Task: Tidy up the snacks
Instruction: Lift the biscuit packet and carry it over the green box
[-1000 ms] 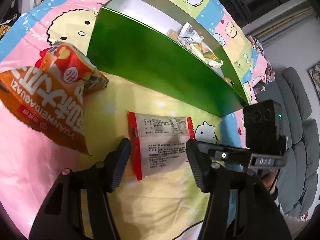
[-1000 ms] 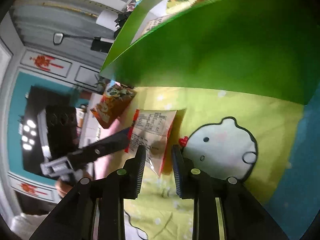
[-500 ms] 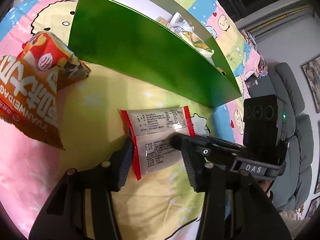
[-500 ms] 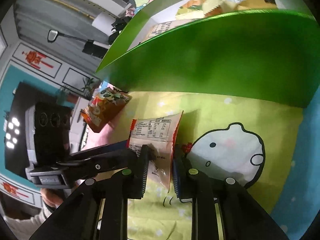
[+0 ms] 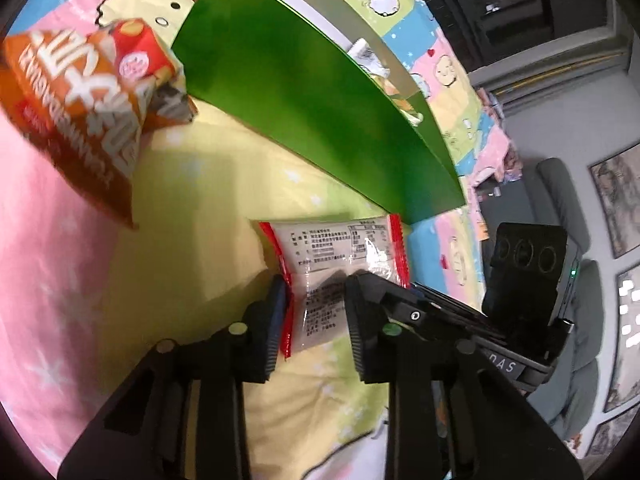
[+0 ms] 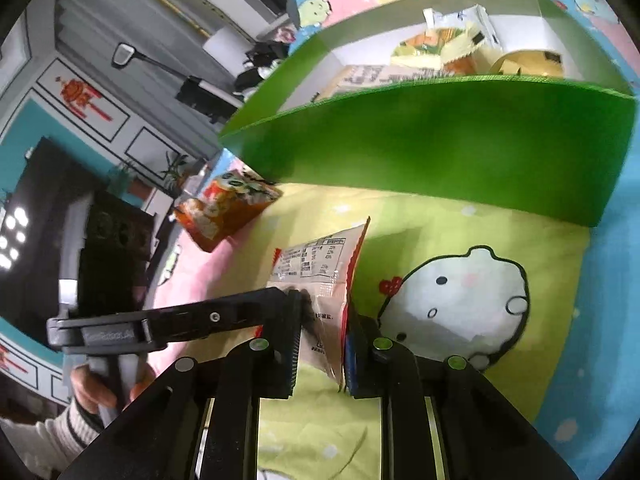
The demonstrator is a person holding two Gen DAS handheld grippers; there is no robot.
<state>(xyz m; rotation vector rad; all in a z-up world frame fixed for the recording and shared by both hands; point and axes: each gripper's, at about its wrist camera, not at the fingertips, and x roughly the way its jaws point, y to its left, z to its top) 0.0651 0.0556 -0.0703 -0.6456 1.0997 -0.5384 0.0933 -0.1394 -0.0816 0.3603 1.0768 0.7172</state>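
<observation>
Now both of my grippers pinch the same small snack packet (image 5: pixel 340 264), a pale pouch with red crimped ends and fine black print on its back. My left gripper (image 5: pixel 316 300) has just been closing, and its pads now press the packet from either side, near the lower part of the pouch, with the red seam bunched against the left pad. My right gripper (image 6: pixel 324 344) has the packet clamped by its edge between nearly touching pads, so the pouch stands up on its side in that view (image 6: pixel 320 276). In my left view one finger of my right gripper reaches in from the right and meets the packet beside my own right finger. The packet sits just above a pastel cloth (image 5: pixel 180 208) printed with cartoon animals; I cannot tell whether its lower edge touches the cloth.

Just beyond the packet stands a green box (image 5: pixel 304 92) with an open top, and other wrapped snacks (image 6: pixel 452 44) lie inside it. To the left of the box two orange snack bags (image 5: pixel 80 120) lie on the cloth, one overlapping the other, well apart from the packet. A hand (image 6: pixel 100 392) in a ribbed pale sleeve holds the handle of my left gripper at the lower left of the right view.
</observation>
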